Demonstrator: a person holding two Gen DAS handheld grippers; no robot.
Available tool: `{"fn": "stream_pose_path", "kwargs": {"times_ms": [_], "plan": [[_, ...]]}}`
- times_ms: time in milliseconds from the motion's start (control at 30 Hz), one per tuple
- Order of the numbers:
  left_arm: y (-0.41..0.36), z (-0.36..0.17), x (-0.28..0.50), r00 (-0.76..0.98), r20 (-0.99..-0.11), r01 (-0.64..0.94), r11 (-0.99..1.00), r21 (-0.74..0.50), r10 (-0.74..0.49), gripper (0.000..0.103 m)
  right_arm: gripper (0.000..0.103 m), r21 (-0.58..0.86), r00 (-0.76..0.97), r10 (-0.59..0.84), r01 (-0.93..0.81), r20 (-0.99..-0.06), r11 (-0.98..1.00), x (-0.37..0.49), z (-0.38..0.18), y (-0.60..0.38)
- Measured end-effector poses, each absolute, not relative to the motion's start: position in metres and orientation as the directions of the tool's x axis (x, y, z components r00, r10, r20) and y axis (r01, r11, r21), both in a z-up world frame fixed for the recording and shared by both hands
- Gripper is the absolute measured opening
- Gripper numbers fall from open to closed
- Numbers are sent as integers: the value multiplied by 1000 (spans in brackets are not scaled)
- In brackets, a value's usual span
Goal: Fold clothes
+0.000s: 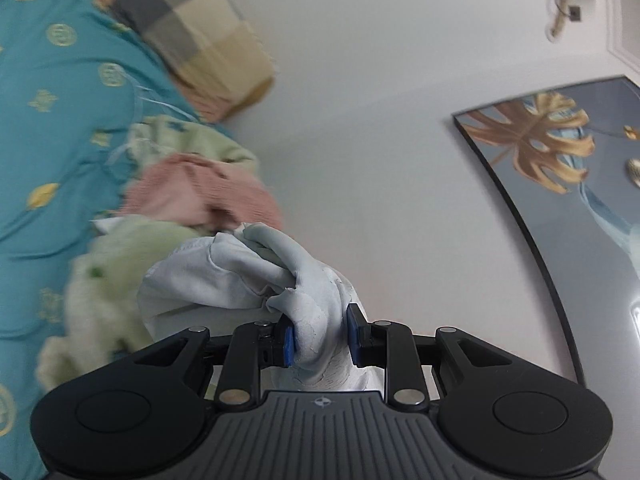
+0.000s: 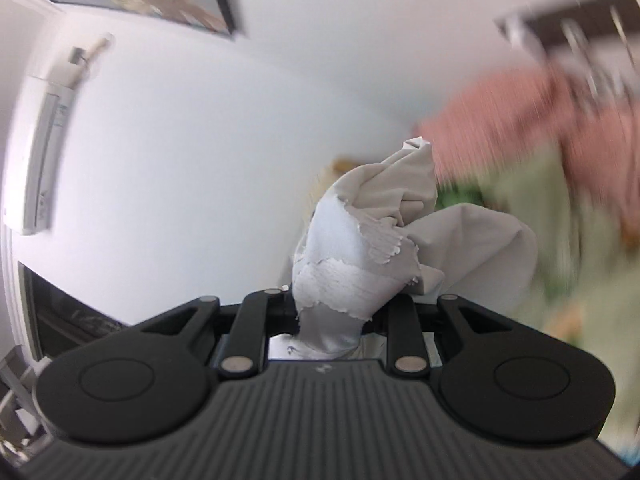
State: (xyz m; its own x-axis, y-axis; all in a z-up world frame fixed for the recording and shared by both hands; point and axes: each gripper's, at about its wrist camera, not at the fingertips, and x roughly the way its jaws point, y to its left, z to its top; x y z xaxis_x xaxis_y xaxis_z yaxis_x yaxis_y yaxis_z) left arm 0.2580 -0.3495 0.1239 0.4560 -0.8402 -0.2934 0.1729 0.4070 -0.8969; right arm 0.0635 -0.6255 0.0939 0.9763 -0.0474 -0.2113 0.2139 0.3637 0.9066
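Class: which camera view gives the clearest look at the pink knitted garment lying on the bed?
The left wrist view. There the pink knitted garment lies fairly sharp on the teal patterned bedspread, beside pale green clothing. The right wrist view shows it only as a pink motion-blurred smear at the upper right.

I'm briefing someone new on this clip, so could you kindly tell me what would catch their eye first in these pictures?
First, the pale grey garment, bunched and clamped in the left gripper at the bottom centre of the left view, and likewise in the right gripper. Next, the teal bedspread with gold motifs fills the left side, with a pink garment and a pale green one on it. A framed gold-leaf picture hangs on the white wall at right.
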Motion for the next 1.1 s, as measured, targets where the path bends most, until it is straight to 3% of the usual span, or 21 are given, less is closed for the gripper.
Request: {"fn": "stream_pose_path", "kwargs": {"times_ms": [133, 200, 500, 700, 767, 833, 900, 933, 1000, 1033, 1100], "plan": [[-405, 107, 269, 404, -241, 282, 371, -885, -883, 27, 26, 885, 978, -124, 204, -167, 418, 64, 99, -671], [-417, 84, 266, 374, -263, 313, 388, -867, -889, 27, 26, 870, 976, -151, 210, -158, 446, 61, 88, -686], [-402, -23, 210, 275, -477, 403, 551, -731, -835, 27, 26, 739, 878, -130, 460, -460, 493, 15, -26, -647], [-389, -41, 185, 302, -516, 462, 596, -657, -802, 30, 25, 656, 838, -144, 509, -527, 557, 0, -58, -619], [-390, -30, 179, 326, -536, 491, 624, -608, -779, 35, 27, 646, 834, -153, 515, -531, 564, -1, -55, -616], [-392, -14, 172, 355, -558, 525, 654, -545, -750, 60, 30, 647, 826, -145, 524, -545, 554, -3, -48, -615], [-390, 5, 162, 381, -562, 554, 668, -497, -734, 75, 34, 644, 819, -134, 529, -558, 553, -7, -39, -611], [-387, 15, 156, 398, -555, 565, 672, -479, -730, 84, 38, 640, 816, -132, 531, -563, 555, -10, -33, -610], [-378, 33, 140, 432, -532, 589, 674, -445, -729, 93, 51, 617, 808, -148, 540, -571, 572, -19, -22, -603], [-374, 42, 131, 448, -520, 599, 676, -429, -727, 99, 61, 607, 808, -158, 540, -568, 583, -26, -15, -598], [-363, 62, 112, 479, -500, 621, 681, -389, -722, 103, 69, 593, 815, -168, 529, -555, 607, -40, 0, -588]]}}
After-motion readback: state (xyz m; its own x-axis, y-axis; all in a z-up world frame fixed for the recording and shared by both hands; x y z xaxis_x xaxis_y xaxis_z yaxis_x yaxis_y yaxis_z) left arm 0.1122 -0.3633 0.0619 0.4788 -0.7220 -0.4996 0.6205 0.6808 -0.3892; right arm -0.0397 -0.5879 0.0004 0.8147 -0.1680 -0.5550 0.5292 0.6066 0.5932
